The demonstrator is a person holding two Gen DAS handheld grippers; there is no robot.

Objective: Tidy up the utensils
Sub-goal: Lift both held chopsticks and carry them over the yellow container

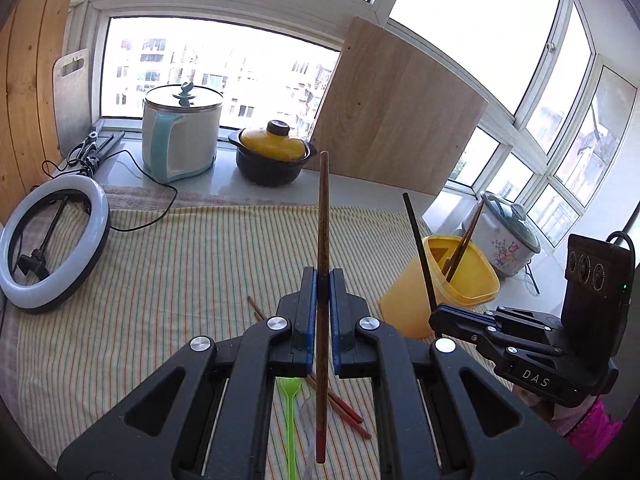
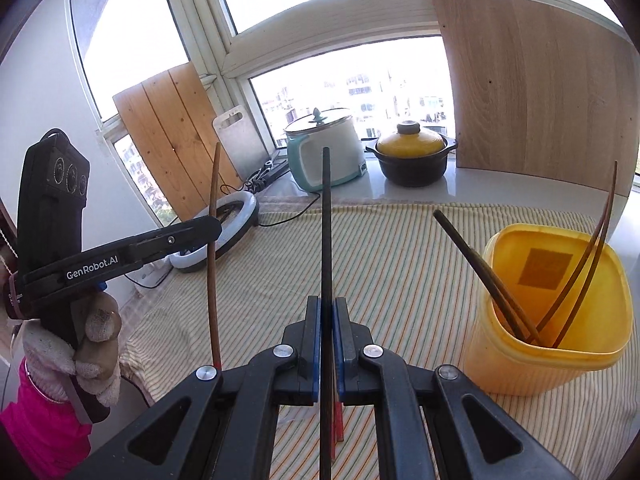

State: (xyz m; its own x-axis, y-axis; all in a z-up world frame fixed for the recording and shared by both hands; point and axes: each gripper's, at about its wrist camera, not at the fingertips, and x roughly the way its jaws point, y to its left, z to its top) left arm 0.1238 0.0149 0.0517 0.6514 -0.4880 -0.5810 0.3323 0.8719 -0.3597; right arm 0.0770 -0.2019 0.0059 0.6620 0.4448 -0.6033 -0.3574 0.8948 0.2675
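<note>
Left hand-held gripper (image 1: 322,280): your blue pads are pinching a brown chopstick (image 1: 323,216) near its middle; it stands almost upright, its red-tipped end hanging below the pads.
Right hand-held gripper (image 2: 329,308): yours is pressed tight on a black chopstick (image 2: 326,216), which rises straight up between the pads toward the window.
Your left hand (image 2: 92,336): gloved, pink sleeve below it, wrapped round the handle at the left edge of the right wrist view.
Yellow container (image 2: 516,364): it stands on the striped cloth (image 2: 400,248) to the right of your right hand-held gripper, open-topped, with one dark chopstick and two thin brown ones leaning inside.
Left on the bench: a green plastic fork (image 1: 289,420) and a pair of red-tipped chopsticks (image 1: 344,408) lie on the cloth beneath your left hand-held gripper; another brown stick shows just left of the pads.
Ring light (image 1: 48,248): lies flat at the far left of the cloth, its black cable trailing across toward the sill.
Windowsill: a white and teal cooker (image 1: 182,132), a black pot with a yellow lid (image 1: 272,156), and a pale wooden board (image 1: 396,116) leaning on the glass.
Beyond the container: a flowered rice cooker (image 1: 508,244) stands near the window.
In the way: the ground between your black chopstick and the container's mouth is bare cloth; the dark chopstick leans out over the near rim.
</note>
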